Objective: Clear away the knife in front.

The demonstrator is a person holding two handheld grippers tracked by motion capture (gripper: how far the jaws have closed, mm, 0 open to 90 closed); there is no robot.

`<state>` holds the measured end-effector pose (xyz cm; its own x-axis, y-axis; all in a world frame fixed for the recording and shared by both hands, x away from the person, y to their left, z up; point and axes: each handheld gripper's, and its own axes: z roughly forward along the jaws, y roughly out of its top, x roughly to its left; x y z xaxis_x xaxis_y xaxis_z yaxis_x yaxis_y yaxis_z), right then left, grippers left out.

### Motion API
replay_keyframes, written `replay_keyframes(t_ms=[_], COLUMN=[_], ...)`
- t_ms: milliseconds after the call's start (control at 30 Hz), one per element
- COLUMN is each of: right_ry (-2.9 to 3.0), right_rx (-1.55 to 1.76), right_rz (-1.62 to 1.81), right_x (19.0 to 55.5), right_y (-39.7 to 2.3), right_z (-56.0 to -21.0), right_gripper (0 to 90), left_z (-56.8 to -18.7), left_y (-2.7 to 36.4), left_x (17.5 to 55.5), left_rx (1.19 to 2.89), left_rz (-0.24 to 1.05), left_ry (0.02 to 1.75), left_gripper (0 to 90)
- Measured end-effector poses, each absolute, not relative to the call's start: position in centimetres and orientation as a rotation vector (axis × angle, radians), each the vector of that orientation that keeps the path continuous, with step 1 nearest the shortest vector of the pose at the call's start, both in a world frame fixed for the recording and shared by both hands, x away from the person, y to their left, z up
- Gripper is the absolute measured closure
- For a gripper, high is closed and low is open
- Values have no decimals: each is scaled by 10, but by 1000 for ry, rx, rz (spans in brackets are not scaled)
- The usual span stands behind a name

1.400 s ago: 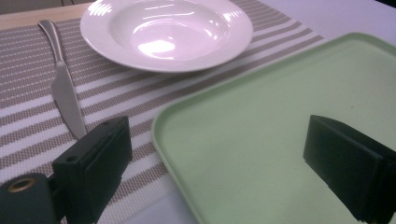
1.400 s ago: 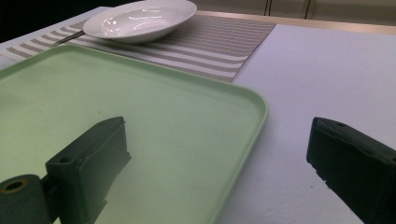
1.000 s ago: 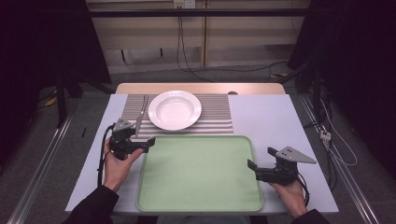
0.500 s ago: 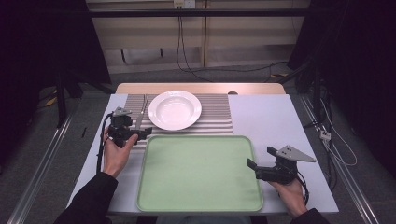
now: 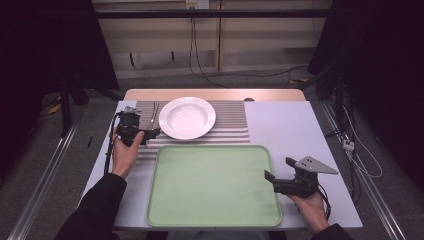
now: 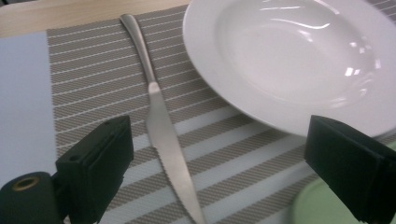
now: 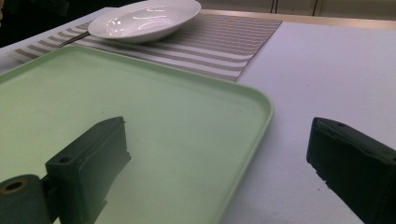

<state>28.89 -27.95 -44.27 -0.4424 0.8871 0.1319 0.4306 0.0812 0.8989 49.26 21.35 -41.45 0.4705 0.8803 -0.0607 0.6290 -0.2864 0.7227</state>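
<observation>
Left gripper [image 5: 146, 134] poised over a knife [image 6: 161, 122] beside the plate.

At the far left of the striped placemat [image 5: 230, 122], the left gripper's jaws stand wide apart with the knife lying flat between them, apparently untouched, though contact is hard to judge. The white plate [image 5: 187, 117] sits just right of the knife. Nearer, the green tray [image 5: 212, 185] lies empty. At the near right, the right gripper [image 5: 277, 176] rests by the tray's right edge, jaws wide open, straddling the rim.
</observation>
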Motion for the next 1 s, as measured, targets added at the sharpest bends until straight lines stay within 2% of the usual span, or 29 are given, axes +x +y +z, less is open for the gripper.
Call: replay_keyframes(t_ms=[300,667,833,1000], right_ry=[1912,1912,1919,1918], right_rx=[1302,1303,1304,1306], right_rz=[1335,1333,1330,1330], right_x=[289,289,289,289], right_y=[-280,-281,-281,-281], right_z=[-443,-443,-443,-444], right_gripper=[48,47,47,47], left_z=[-412,-426,-431,-438], left_y=[216,216,215,216], left_x=[522,558,572,585], left_rx=[2092,2086,2101,2095], left_rz=[539,536,572,502], left_ry=[1294,1362,1404,1440], left_gripper=[100,132,200,308])
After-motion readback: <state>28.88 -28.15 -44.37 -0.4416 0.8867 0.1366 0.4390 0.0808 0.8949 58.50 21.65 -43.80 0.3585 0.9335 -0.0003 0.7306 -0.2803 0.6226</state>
